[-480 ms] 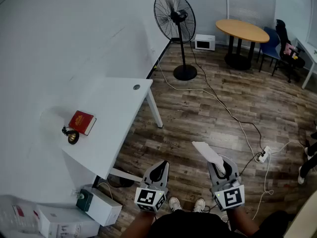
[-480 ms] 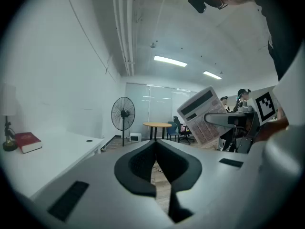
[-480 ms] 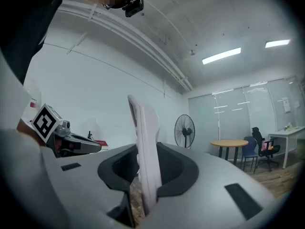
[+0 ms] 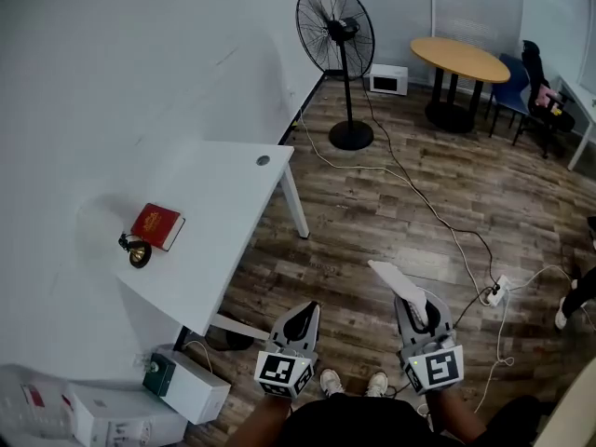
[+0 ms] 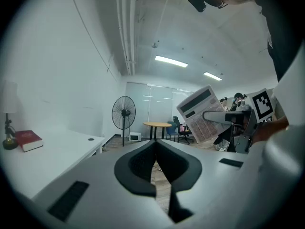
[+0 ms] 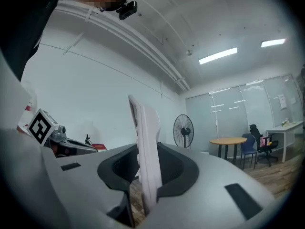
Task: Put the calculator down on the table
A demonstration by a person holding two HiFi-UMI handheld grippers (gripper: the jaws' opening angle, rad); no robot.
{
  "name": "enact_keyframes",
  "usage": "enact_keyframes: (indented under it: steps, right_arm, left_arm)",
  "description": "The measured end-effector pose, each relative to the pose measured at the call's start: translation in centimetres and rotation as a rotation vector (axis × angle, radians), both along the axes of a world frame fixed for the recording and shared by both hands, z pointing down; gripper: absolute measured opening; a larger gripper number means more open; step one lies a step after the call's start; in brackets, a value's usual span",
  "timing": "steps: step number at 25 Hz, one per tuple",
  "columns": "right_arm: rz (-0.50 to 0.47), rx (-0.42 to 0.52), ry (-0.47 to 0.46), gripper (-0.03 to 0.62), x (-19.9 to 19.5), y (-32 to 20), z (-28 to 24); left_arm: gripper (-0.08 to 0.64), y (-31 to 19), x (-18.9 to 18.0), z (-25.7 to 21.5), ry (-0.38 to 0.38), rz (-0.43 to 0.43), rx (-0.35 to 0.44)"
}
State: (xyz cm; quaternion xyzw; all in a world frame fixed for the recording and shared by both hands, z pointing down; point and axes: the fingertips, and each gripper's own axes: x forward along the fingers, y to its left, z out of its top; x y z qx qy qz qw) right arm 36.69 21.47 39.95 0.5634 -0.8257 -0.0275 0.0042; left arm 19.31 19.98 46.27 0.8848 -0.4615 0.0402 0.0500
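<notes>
A white calculator [image 4: 395, 281] stands on edge between the jaws of my right gripper [image 4: 419, 309], which is shut on its lower end. It hangs above the wooden floor, to the right of the white table [image 4: 214, 208]. In the right gripper view the calculator [image 6: 144, 137] rises edge-on out of the gripper [image 6: 145, 178]. My left gripper [image 4: 300, 320] floats beside it, nearer the table's corner, shut with nothing in it. The left gripper view shows its closed jaws [image 5: 155, 152] and the calculator's [image 5: 202, 112] keypad off to the right.
A red book [image 4: 156, 226] and a small dark object [image 4: 137, 252] lie on the table's left part. Boxes [image 4: 184, 386] sit on the floor under its near end. A standing fan [image 4: 336, 37], a round wooden table [image 4: 462, 58] and a cable with a power strip [image 4: 492, 294] are farther off.
The head view has shifted slightly, so the room sits a little lower and to the right. Both grippers and the calculator keep their places.
</notes>
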Motion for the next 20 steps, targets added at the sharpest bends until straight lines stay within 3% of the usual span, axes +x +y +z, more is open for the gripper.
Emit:
enact_keyframes:
  steps: [3, 11, 20]
  right_arm:
    - [0.001, -0.007, -0.054, 0.115, -0.7, -0.3, -0.3]
    - [0.013, -0.018, -0.093, 0.115, -4.4, -2.0, -0.5]
    - [0.031, -0.051, -0.152, 0.116, -7.2, -5.3, 0.6]
  left_arm:
    - [0.020, -0.2, -1.0, 0.2, -0.005, 0.005, 0.000]
    - [0.020, -1.4, -4.8, 0.2, 0.029, 0.021, 0.004]
    - [0.020, -3.7, -8.0, 0.5, 0.009, 0.011, 0.007]
